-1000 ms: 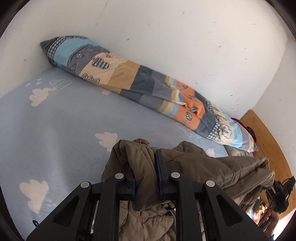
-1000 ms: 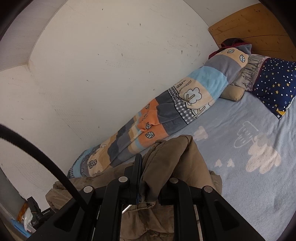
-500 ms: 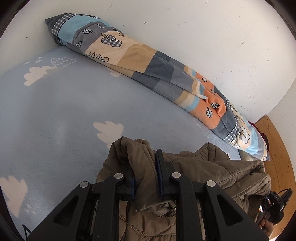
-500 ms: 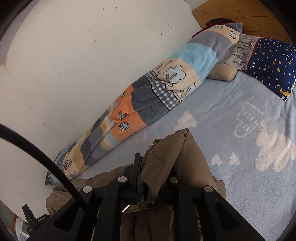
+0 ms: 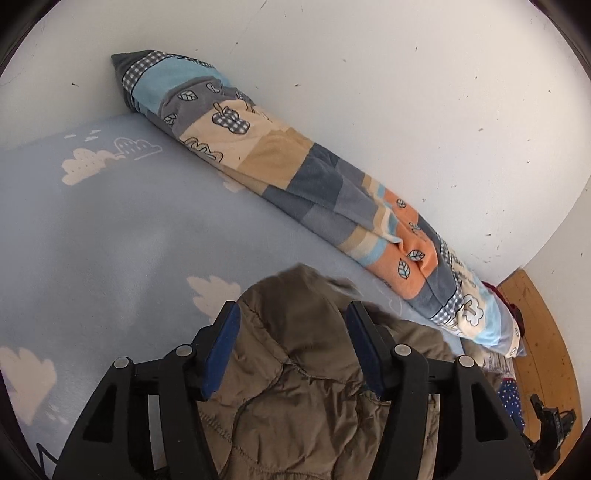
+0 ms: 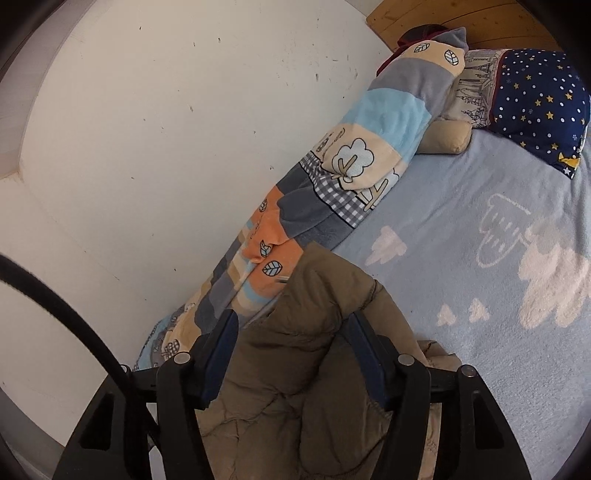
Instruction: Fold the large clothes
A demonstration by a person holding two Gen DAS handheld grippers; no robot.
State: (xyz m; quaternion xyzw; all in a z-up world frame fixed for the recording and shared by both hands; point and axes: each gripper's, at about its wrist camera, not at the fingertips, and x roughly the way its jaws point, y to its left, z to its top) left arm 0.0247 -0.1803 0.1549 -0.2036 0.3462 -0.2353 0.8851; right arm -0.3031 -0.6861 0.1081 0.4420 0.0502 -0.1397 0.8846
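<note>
- Here, in the left wrist view, a pale blue bedsheet [image 5: 110,229] with cream cloud shapes fills the left side and middle of the frame.
- At the lower centre, the left gripper [image 5: 291,325] has its two fingers spread wide, with a hump of the olive-brown padded jacket [image 5: 295,387] rising between them; the blue pads [image 5: 221,350] stand beside the cloth rather than pinching it.
- The jacket spreads from bottom centre toward the lower right, lying on the sheet.
- A rolled patchwork blanket [image 5: 295,173] in blue, grey, tan and orange runs from the upper left down to the right edge, along the foot of the white wall [image 5: 406,92].
- At the far right sits a strip of wooden headboard [image 5: 543,332].
- In the right wrist view, the wall [image 6: 166,147] takes up the upper left, and a black cable [image 6: 74,321] curves across the lower left.
- The right gripper [image 6: 291,325], lower centre, is likewise spread wide, a fold of the jacket [image 6: 314,369] standing up between its fingers and reaching just past their tips.
- The blanket [image 6: 351,177] crosses from lower left to upper right.
- The sheet [image 6: 480,295] covers the right side.
- At the upper right, a navy star-print pillow [image 6: 539,99] lies beside a beige cushion [image 6: 447,136], under the headboard [image 6: 461,18].
</note>
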